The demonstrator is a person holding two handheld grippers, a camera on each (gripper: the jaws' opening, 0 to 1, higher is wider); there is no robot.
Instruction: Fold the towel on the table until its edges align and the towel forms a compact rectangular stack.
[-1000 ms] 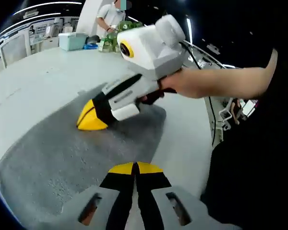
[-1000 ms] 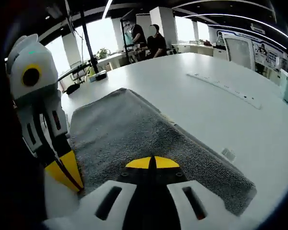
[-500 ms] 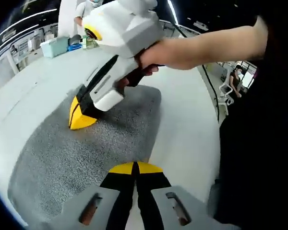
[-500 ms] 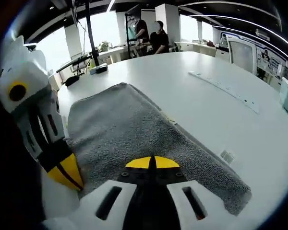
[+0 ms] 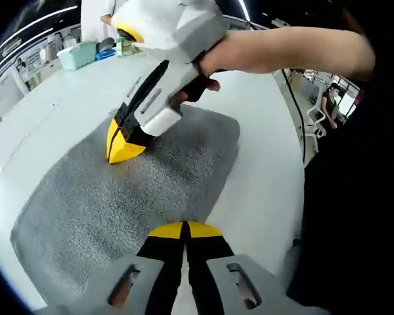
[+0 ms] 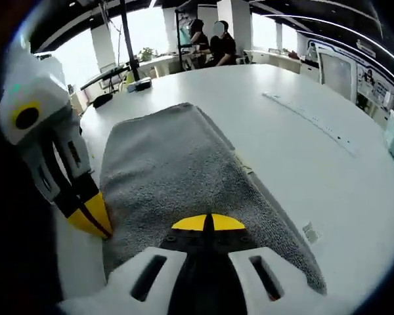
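While lying flat on the white table (image 6: 302, 85), the grey towel (image 5: 125, 197) is showing as a folded rectangular pad in both views, its near end running under the yellow tips of each view's own gripper. In the right gripper view the towel (image 6: 177, 170) is stretching away from the camera, with a small tag at its right-hand edge too small to read.

The left gripper (image 5: 184, 230) is standing over the towel's near edge with its jaws closed tip to tip; whether any fabric is caught between them is hidden by the tips themselves. The right gripper (image 6: 208, 223) is likewise showing its jaws pressed together over the towel. Seen from the left gripper view, the right gripper (image 5: 123, 148) is resting its yellow tip on the towel's middle, held by a hand (image 5: 213, 62) whose arm is cut off at the edge. Seen from the right gripper view, the left gripper (image 6: 92, 215) is touching down at the towel's left edge.

Compared with half a second ago, the towel is appearing narrower and more squared in the right gripper view, though the camera has shifted. A pale box (image 5: 77, 54) and seated people (image 6: 210, 42) are blurring at the far end.
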